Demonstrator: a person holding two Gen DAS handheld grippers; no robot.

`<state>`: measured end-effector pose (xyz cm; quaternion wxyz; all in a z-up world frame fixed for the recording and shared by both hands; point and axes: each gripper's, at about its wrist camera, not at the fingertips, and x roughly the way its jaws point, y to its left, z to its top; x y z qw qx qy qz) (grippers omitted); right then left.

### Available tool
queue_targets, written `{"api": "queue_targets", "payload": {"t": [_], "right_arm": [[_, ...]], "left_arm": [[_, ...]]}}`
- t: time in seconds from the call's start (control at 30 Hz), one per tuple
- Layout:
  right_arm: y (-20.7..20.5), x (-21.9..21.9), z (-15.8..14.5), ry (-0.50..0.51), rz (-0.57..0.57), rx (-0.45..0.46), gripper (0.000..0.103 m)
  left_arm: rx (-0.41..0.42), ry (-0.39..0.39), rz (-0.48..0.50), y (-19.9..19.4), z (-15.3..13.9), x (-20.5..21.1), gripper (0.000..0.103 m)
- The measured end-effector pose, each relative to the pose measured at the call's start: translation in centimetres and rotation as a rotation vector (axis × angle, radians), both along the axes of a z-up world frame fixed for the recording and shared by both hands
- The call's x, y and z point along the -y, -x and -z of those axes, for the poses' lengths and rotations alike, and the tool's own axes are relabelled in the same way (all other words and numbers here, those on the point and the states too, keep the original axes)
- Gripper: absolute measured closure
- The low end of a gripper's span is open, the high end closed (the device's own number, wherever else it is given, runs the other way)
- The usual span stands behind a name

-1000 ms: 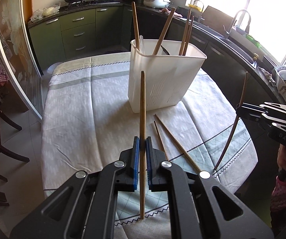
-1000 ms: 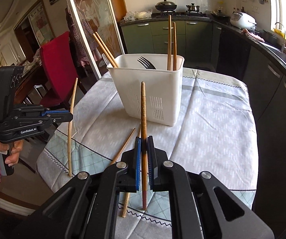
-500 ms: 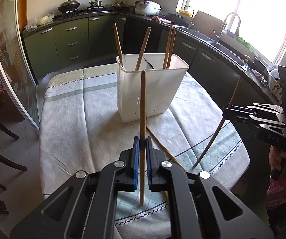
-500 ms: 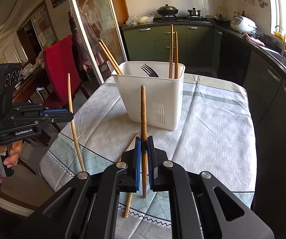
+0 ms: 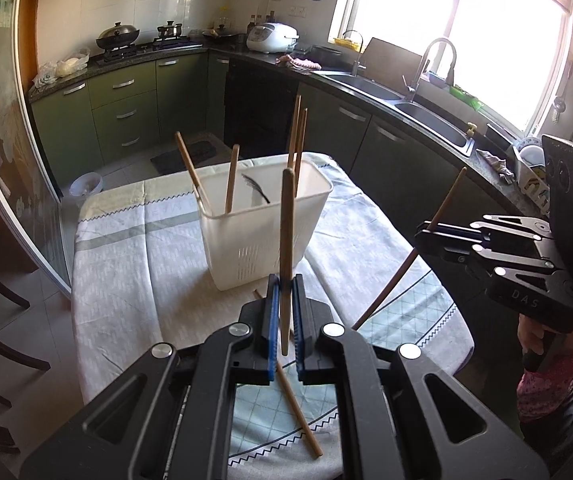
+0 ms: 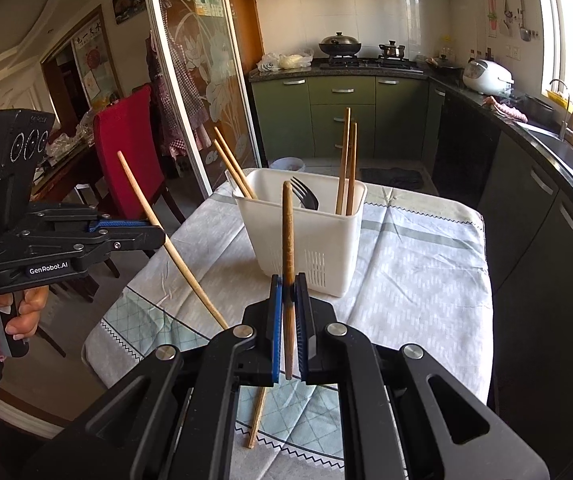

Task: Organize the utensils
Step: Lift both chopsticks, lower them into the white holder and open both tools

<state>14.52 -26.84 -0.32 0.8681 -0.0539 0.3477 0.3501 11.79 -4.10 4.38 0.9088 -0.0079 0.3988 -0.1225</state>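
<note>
My left gripper (image 5: 285,292) is shut on a pale wooden chopstick (image 5: 287,232), held upright above the tablecloth. My right gripper (image 6: 289,292) is shut on a darker brown chopstick (image 6: 287,232), also upright. Beyond both stands a white plastic utensil basket (image 5: 238,240) (image 6: 326,248) holding several chopsticks and a black fork (image 6: 306,196). In the left wrist view the right gripper (image 5: 422,236) comes in from the right with its chopstick (image 5: 400,272) slanted. In the right wrist view the left gripper (image 6: 158,236) comes in from the left with its chopstick (image 6: 174,248). A loose chopstick (image 5: 298,416) (image 6: 256,420) lies on the cloth below the grippers.
The table (image 5: 126,280) has a pale patterned cloth and rounded near corners. A red chair (image 6: 126,148) and a glass sliding door (image 6: 198,80) stand to the left. Dark green kitchen cabinets (image 5: 406,152) and a sink run along the right and the back.
Both grippers have risen with their chopsticks, whose lower ends have lifted off the cloth. The basket now sits lower and farther off in both views.
</note>
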Motion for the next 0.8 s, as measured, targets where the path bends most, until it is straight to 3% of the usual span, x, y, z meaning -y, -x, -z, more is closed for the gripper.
{"api": "queue_targets", "payload": {"t": [0.3,0.43,0.63,0.8], "right_arm": [[-1.3,0.9,-8.0,-0.047,0.025,0.117,0.096],[-2.5,0.9,-11.4,-0.088,0.050,0.164,0.096],[-6.1,0.0,-14.4,-0.138,0.096,0.198,0.096],[-9.6,-1.9,-12.8,-0.097,0.125,0.172,0.096]], "left_arm": [[0.194,-0.006,0.000,-2.1,-9.2,2.3,0.097],[0.252,-0.023,-0.023,-3.6,-11.9,3.1,0.097],[0.264,-0.083,-0.085,-6.5,-12.2,3.4,0.097],[0.223,-0.130,-0.130,-8.7,-9.9,3.0,0.097]]}}
